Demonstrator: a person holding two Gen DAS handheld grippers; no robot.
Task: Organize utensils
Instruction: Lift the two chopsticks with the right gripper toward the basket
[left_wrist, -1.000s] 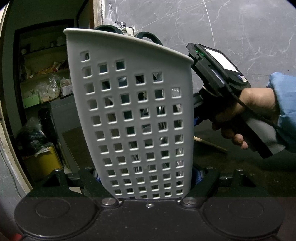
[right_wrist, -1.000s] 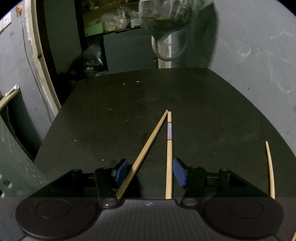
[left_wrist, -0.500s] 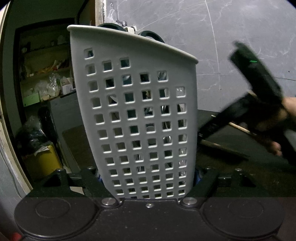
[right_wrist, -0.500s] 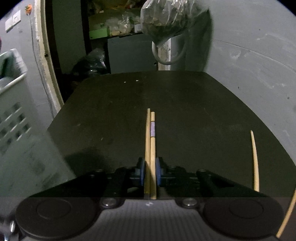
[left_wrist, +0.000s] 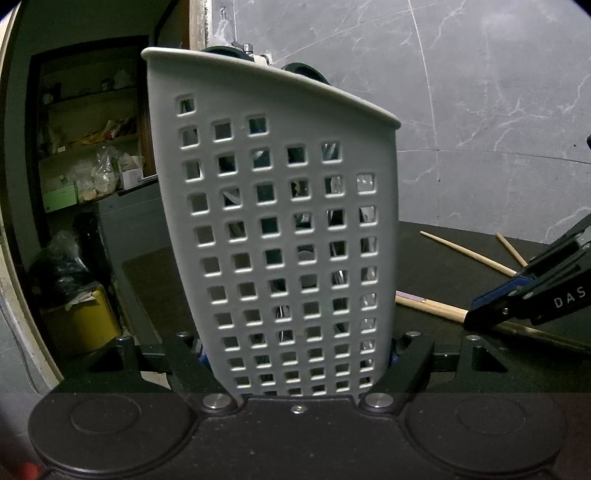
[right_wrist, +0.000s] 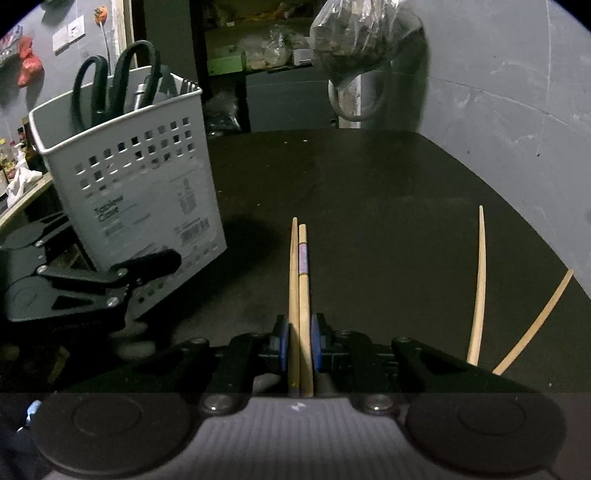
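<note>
- The basket (right_wrist: 125, 177) was a tall grey plastic holder with rows of small square holes, a rolled rim and a printed label low on one side; it leaned a little on the dark matte table (right_wrist: 369, 192).
- The left gripper (left_wrist: 299, 363) was clamped on the base of the basket, one black finger pressed against each side wall.
- Black looped scissors (right_wrist: 110, 77) and some metal utensils stood handle-up inside the basket, poking above the rim.
- The right gripper (right_wrist: 300, 345) was closed on a pair of chopsticks (right_wrist: 299, 280), its blue pads squeezing them side by side.
- The held chopsticks were pale wood, thin and round; one carried a purple band near the middle. Their long axis ran straight ahead out of the gripper, tips pointing away across the table, just to the right of the basket.
- Two loose chopsticks (right_wrist: 478, 280) of the same pale wood lay on the table well to the right of the basket, apart from the held pair.
- A clear plastic bag (right_wrist: 354, 37) of dark lumpy contents hung by the rough grey wall, far behind the basket.
- Cluttered shelves (left_wrist: 88, 155) stood in a dark doorway behind the basket.
</note>
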